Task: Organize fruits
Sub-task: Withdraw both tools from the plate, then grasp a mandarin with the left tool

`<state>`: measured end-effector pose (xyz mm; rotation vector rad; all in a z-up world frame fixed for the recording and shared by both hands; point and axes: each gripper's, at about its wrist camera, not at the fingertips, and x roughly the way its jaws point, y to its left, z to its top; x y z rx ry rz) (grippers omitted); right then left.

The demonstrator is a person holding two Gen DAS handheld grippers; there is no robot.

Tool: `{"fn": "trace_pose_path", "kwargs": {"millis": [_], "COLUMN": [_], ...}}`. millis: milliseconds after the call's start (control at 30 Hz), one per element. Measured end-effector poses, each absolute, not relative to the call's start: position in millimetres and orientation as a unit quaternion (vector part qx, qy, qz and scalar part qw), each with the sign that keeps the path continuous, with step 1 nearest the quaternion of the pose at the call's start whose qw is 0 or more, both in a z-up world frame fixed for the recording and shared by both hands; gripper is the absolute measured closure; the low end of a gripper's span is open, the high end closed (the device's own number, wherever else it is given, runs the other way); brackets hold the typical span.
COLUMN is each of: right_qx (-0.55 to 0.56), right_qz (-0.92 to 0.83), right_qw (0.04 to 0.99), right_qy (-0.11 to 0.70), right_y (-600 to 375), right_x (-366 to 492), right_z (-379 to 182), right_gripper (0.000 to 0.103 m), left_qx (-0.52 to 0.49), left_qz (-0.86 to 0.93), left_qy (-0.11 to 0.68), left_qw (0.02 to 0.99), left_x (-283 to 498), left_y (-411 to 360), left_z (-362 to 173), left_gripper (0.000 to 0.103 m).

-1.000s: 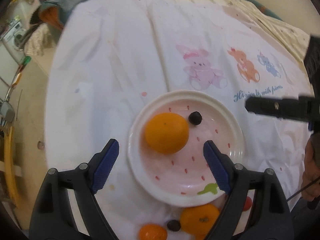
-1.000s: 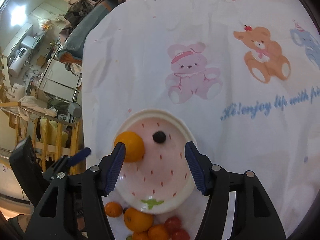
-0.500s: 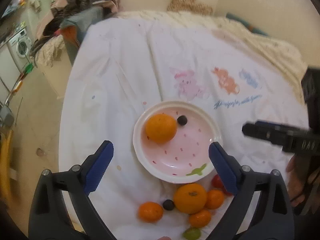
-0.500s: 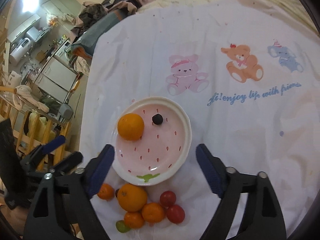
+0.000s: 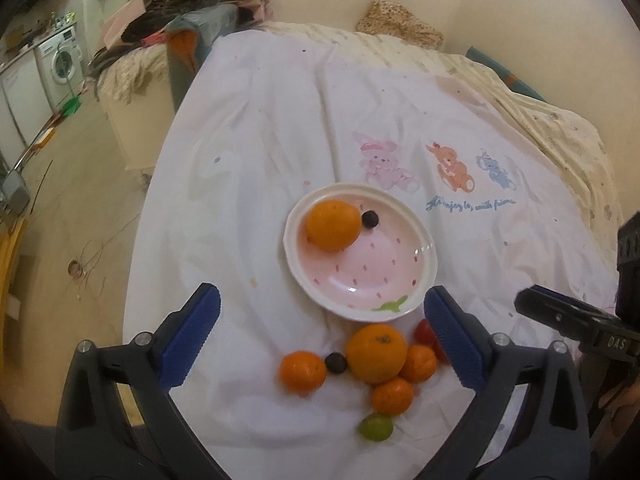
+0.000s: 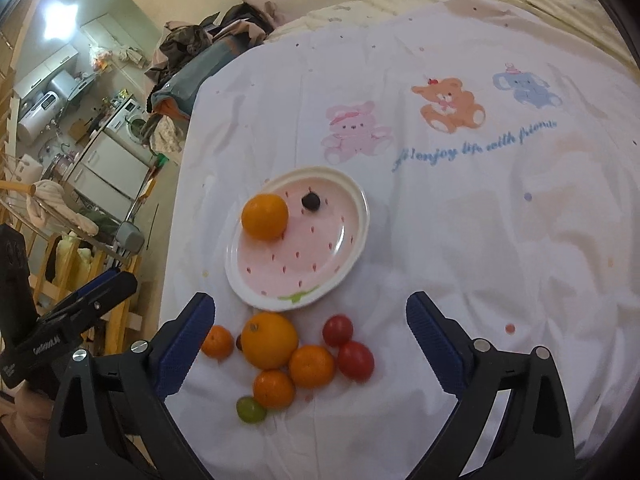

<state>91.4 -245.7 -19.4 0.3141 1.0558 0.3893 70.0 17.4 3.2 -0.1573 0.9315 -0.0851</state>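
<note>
A pink strawberry-print plate (image 5: 424,280) (image 6: 352,240) lies on the white cloth and holds an orange (image 5: 333,225) (image 6: 265,216) and a dark grape (image 5: 370,219) (image 6: 311,201). In front of it lie a big orange (image 5: 376,353) (image 6: 269,340), several small mandarins (image 5: 303,372) (image 6: 311,365), two red tomatoes (image 6: 355,360), a dark grape (image 5: 335,362) and a green grape (image 5: 375,427) (image 6: 251,409). My left gripper (image 5: 324,336) is open and empty above the loose fruit. My right gripper (image 6: 310,344) is open and empty above the same pile.
The white cloth with printed animals (image 6: 448,104) covers a bed. A pile of clothes (image 5: 188,28) lies at the far left end. The floor and a washing machine (image 5: 60,56) are to the left. The other gripper shows at each view's edge (image 5: 576,320) (image 6: 68,320).
Both grippers have pulled back and up from the plate. The loose fruit pile in front of the plate has come fully into view. Both stay open.
</note>
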Motion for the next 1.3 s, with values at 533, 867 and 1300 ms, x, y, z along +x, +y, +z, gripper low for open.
{"fn": "trace_pose_path", "kwargs": {"millis": [533, 867, 1300], "right_qx": [0.214, 0.216, 0.197], "right_qz": [0.148, 0.153, 0.159], "right_qw": [0.813, 0.809, 0.812], "right_qy": [0.52, 0.524, 0.526], "right_y": [-273, -268, -260], "right_x": [87, 92, 97], "right_z": [-41, -42, -44], "right_gripper": [0.004, 0.004, 0.004], "left_qx": [-0.088, -0.036, -0.025], "left_qz": [0.002, 0.021, 0.005], "left_qy": [0.548, 0.62, 0.636], "left_qw": [0.832, 0.784, 0.772], "left_x": [74, 81, 82], "left_y": [30, 9, 2], "left_z": [-55, -100, -108], "left_gripper": [0.002, 0.021, 0.064]}}
